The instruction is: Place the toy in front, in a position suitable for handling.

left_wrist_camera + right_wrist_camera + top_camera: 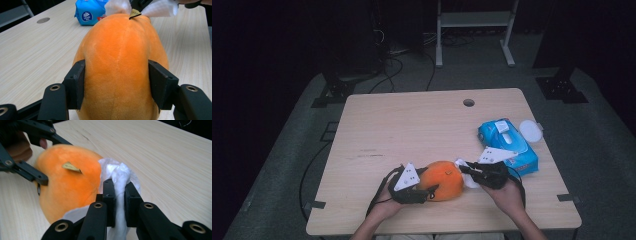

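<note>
An orange plush fruit (444,179) lies on the wooden table (412,125) near its front edge. My left gripper (428,181) grips it from the left; in the left gripper view both black pads press into the sides of the plush (120,62). My right gripper (466,170) comes in from the right, shut on a crumpled white tissue (120,173). The tissue rests against the plush fruit's (65,185) right end, beside a small yellowish tag (71,167). The same tissue (162,8) shows behind the top of the plush in the left gripper view.
A blue pack of wipes (507,142) lies right of the grippers, with a round white lid (530,131) beside it at the table's right edge. A cable hole (468,102) sits near the far edge. Bare tabletop stretches across the left and middle.
</note>
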### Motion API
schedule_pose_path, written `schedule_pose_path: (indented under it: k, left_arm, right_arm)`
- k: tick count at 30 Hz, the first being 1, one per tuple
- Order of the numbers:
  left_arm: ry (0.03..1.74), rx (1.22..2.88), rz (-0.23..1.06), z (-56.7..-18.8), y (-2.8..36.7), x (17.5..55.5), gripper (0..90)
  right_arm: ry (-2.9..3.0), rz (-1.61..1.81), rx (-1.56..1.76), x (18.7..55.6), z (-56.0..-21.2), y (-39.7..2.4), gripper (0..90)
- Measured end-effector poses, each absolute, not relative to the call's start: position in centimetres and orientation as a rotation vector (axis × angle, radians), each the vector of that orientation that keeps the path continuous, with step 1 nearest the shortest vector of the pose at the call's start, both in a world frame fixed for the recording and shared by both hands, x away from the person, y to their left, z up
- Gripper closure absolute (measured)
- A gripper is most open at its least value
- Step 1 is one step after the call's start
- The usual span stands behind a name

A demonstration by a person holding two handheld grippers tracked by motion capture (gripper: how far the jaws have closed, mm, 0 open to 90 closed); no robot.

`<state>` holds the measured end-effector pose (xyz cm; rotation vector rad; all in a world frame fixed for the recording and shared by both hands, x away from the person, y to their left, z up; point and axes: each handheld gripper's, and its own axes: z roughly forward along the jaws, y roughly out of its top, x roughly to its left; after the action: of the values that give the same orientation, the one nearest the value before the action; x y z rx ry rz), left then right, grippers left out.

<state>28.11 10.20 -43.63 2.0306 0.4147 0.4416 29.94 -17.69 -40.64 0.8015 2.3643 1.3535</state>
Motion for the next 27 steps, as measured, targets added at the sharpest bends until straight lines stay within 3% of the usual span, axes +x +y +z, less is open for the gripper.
schedule_pose_path:
  k: [5, 11, 13, 17, 18, 19, 22, 24, 27]
  left_arm:
    - [0.381, 2.044, 0.475, -43.6, 9.8, 27.7, 38.2]
    - [0.385, 2.026, 0.456, -43.6, 9.9, 27.8, 37.2]
    - [0.413, 2.013, 0.423, -43.5, 10.0, 28.1, 31.2]
    - [0.568, 1.979, 0.315, -43.5, 10.4, 29.2, 8.9]
    - [0.602, 1.974, 0.254, -43.8, 10.5, 29.5, 7.9]
    - [0.618, 1.968, 0.218, -44.0, 10.6, 29.6, 8.6]
    - [0.579, 1.975, 0.253, -43.8, 10.6, 29.3, 27.2]
    - [0.504, 1.961, 0.344, -43.4, 10.3, 28.7, 36.6]
    - [0.399, 1.950, 0.481, -42.9, 9.7, 28.1, 42.2]
  right_arm:
    - [2.369, 1.384, 0.672, 28.7, -39.6, -15.6, 81.6]
    - [2.371, 1.334, 0.765, 30.1, -40.5, -17.2, 81.6]
    - [2.380, 1.353, 0.798, 30.3, -40.8, -17.7, 81.6]
    - [2.384, 1.350, 0.771, 29.9, -40.7, -17.4, 81.6]
    - [2.386, 1.353, 0.762, 29.8, -40.6, -17.4, 81.6]
    - [2.389, 1.353, 0.756, 29.7, -40.6, -17.3, 81.6]
    - [2.387, 1.352, 0.745, 29.5, -40.4, -17.2, 81.6]
    - [2.380, 1.367, 0.754, 29.5, -40.3, -17.3, 81.6]
    - [2.353, 1.423, 0.745, 29.4, -39.6, -17.4, 81.6]
